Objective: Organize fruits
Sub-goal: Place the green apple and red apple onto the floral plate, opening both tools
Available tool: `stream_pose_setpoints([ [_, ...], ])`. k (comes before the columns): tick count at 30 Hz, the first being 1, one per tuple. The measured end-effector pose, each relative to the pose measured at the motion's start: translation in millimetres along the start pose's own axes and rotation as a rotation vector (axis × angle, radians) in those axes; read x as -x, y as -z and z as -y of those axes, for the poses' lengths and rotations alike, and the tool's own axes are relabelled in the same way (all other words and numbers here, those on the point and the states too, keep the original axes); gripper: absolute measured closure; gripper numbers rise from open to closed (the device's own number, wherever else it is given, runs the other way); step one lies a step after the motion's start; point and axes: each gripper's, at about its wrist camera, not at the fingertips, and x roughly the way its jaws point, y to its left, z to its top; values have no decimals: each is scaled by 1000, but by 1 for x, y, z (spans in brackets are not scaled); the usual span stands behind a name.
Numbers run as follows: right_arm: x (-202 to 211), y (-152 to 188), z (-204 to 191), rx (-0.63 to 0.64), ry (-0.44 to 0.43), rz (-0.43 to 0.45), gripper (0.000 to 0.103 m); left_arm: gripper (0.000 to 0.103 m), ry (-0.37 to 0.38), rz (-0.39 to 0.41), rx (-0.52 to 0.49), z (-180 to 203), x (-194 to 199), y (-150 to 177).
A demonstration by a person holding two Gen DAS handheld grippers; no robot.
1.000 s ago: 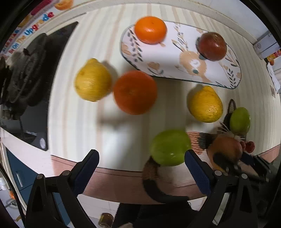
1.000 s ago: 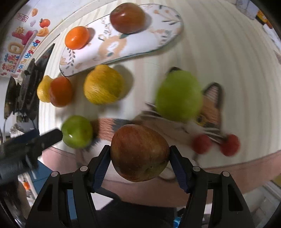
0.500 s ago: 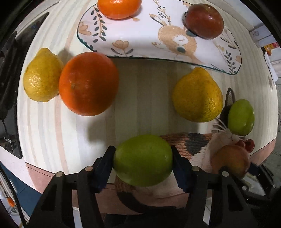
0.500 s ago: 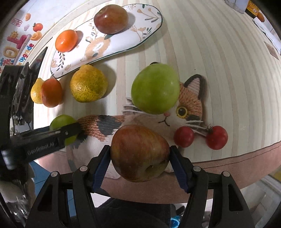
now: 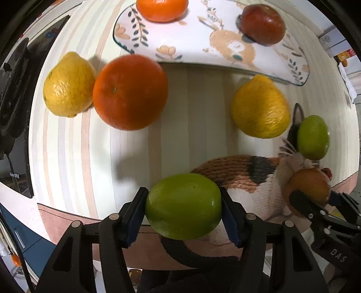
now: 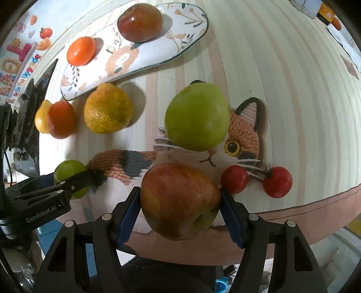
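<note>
My left gripper [image 5: 183,208] is shut on a small green apple [image 5: 182,205], its blue pads pressed on both sides, at the tail end of the cat-shaped mat [image 5: 239,173]. My right gripper [image 6: 179,201] is shut on a red-green apple [image 6: 179,200] over the mat's front part. A bigger green apple [image 6: 196,116] rests on the cat's head. The oval rabbit plate [image 5: 225,42] at the back holds a mandarin [image 5: 161,9] and a dark red apple [image 5: 261,23]. A large orange [image 5: 129,92] and two yellow lemons [image 5: 68,84] [image 5: 260,107] lie on the striped cloth.
Two cherry tomatoes [image 6: 234,179] [image 6: 277,181] sit at the mat's right front. The table's front edge [image 6: 293,210] runs just below both grippers. A dark stove top [image 5: 13,90] borders the cloth on the left. Boxes [image 5: 334,42] stand at the far right.
The left gripper came down over the small green apple and shut on it, where it was open a second ago. The right gripper kept its hold on the red-green apple and stayed put.
</note>
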Motion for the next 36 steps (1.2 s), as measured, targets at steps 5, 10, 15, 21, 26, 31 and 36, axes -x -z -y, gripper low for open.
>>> stream_pose_setpoints([
  [5,33,-8,-6,-20,-73,56,33,44,63,62,-13,-3,44,-13],
  [10,67,-46,-29,20,-135,139,33,44,96,162,-13,-12,98,-49],
  [15,56,-100,-62,67,-115,171,33,44,39,169,-7,-29,102,-108],
  [21,12,-147,-88,111,-79,137,33,44,2,77,23,-47,66,-154],
  [26,-9,-164,-97,135,-65,108,32,44,18,23,40,-56,50,-171],
  [31,-20,-170,-97,140,-66,83,32,44,32,-11,47,-59,37,-173],
  [36,-23,-172,-94,119,-81,52,29,38,40,-28,71,-61,31,-175],
])
